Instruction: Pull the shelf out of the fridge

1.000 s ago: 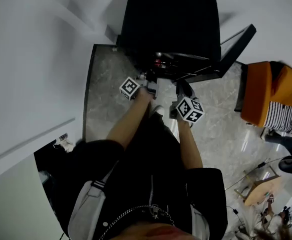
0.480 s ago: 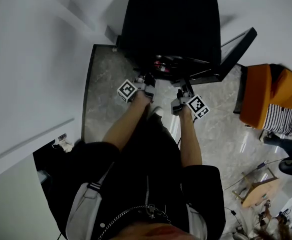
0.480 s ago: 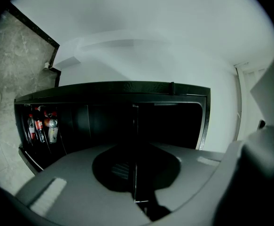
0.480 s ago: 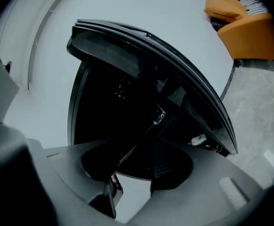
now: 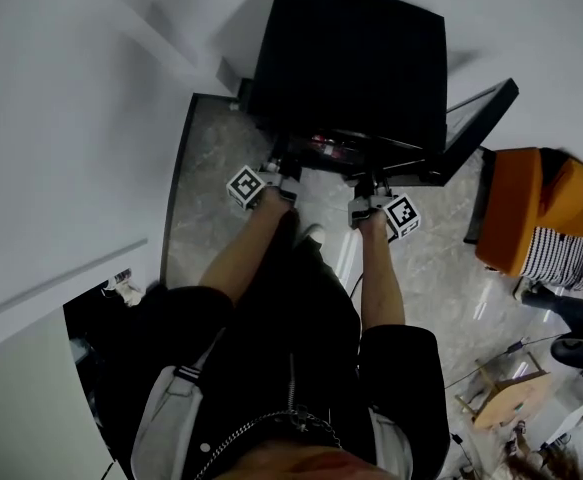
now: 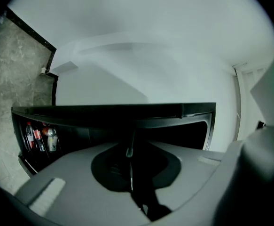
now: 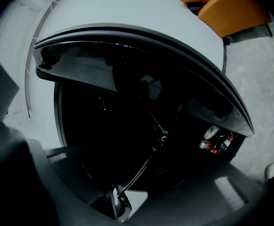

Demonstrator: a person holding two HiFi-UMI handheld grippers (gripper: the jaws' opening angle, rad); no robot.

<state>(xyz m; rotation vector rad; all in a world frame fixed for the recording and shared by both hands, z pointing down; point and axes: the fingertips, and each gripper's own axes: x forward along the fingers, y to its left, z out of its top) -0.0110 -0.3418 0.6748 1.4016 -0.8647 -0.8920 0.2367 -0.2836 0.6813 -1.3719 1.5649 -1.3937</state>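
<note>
Both my grippers had neared the fridge (image 5: 351, 58), left gripper (image 5: 288, 171) jaws just easing yet pinching the shelf (image 7: 137, 170) at its mouth, right gripper (image 5: 367, 190) jaws wide, just narrowing, astride the shelf wire.

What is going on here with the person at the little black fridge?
A person stands over a small black fridge with its door open, reaching in with two grippers. The left gripper pinches a thin wire of the shelf, though its jaws have just been opening slightly. The right gripper has its jaws open around another shelf wire, and they have just been closing a little. The shelf does not look pulled out yet.
</note>
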